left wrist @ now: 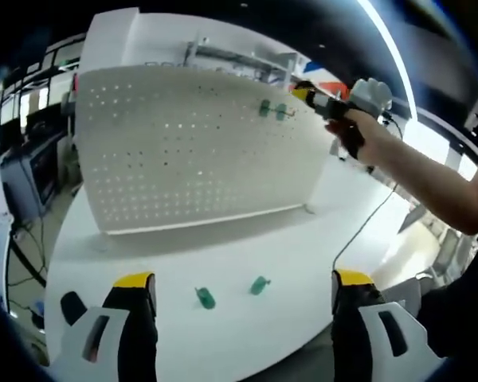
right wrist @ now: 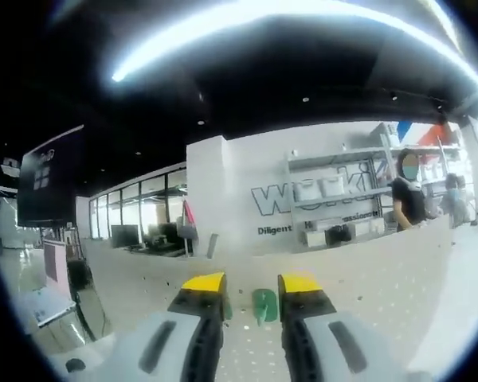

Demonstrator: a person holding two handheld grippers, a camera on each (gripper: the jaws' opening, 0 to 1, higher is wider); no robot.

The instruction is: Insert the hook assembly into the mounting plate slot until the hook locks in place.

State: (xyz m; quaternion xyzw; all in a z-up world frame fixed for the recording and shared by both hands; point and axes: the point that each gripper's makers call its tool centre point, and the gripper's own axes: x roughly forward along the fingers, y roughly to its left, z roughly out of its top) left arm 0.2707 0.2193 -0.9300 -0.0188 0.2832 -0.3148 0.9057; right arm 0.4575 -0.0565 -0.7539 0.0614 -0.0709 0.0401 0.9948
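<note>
While the white pegboard stood upright on the table across the middle of the left gripper view, the right hand-held gripper was reaching in from the upper right of that frame, up against the board's top right area, beside two green hooks that already sat on the panel. In the right gripper view, low in the centre of the frame, the right hand-held gripper had its yellow-tipped jaws drawn close around a green hook, which was pressed at the perforated face of the board; whether that hook had locked into its slot could not be told from here. The left hand-held gripper hung at the bottom of its own frame with its jaws wide apart, holding nothing. Between and just beyond those jaws, two more green hooks lay loose on the table, a little apart from each other. By the look of it, the job was partway through: some hooks were mounted, one was being seated, and the pair on the table was left to do.
</note>
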